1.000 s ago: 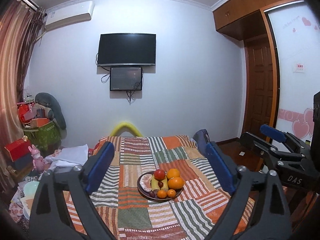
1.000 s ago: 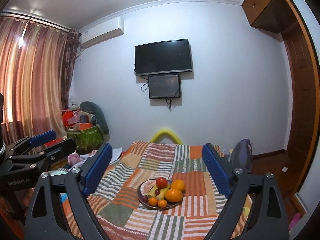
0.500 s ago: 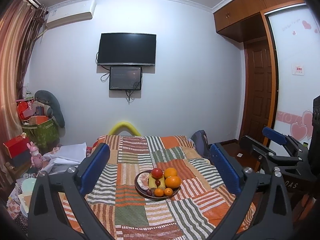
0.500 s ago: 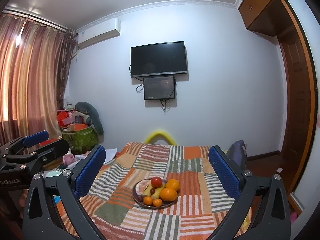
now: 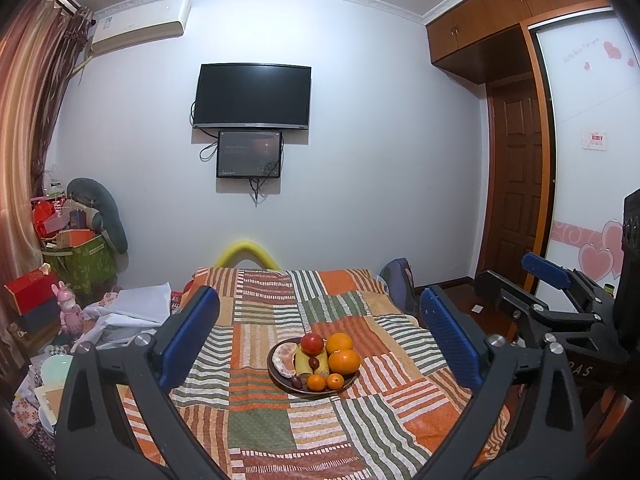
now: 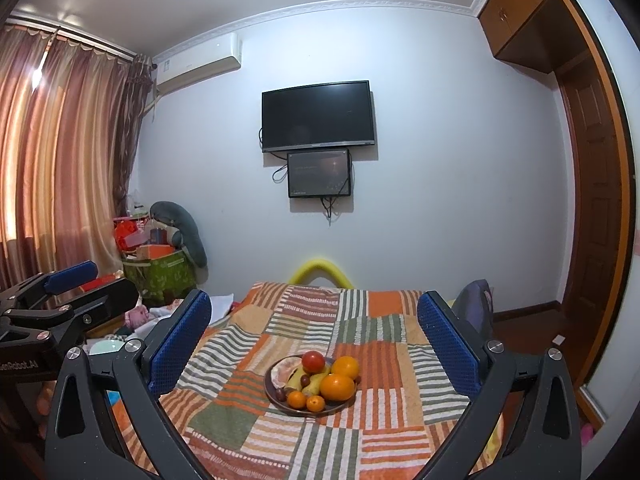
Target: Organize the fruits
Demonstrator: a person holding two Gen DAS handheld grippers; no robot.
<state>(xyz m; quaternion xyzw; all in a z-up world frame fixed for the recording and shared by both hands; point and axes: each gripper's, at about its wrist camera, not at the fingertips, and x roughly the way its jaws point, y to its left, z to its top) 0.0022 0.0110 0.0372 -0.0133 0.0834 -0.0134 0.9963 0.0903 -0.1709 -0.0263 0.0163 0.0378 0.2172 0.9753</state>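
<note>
A dark plate (image 5: 280, 385) (image 6: 275, 402) stands on the patchwork cloth (image 5: 260, 432). On it lie a red fruit (image 5: 312, 343), two big oranges (image 5: 344, 361), bananas (image 5: 302, 362), two small tangerines (image 5: 316, 382) and dark grapes. My left gripper (image 5: 319, 300) is open and held short of the plate, with nothing between its blue pads. My right gripper (image 6: 314, 300) is open too, also short of the plate (image 6: 275, 402) and its oranges (image 6: 338, 387). Each gripper shows at the other view's edge: the right gripper (image 5: 520, 280) and the left gripper (image 6: 114, 279).
Boxes, a pink toy (image 5: 68, 312) and white cloth (image 5: 128, 308) crowd the floor on the left. A dark backpack (image 5: 398, 284) leans at the table's far right corner. A yellow foam arch (image 5: 246, 252) rises behind the table. A wooden door (image 5: 516, 184) is on the right.
The jaws of both grippers have spread a little wider. The plate and fruit have kept their place, and the views have barely shifted.
</note>
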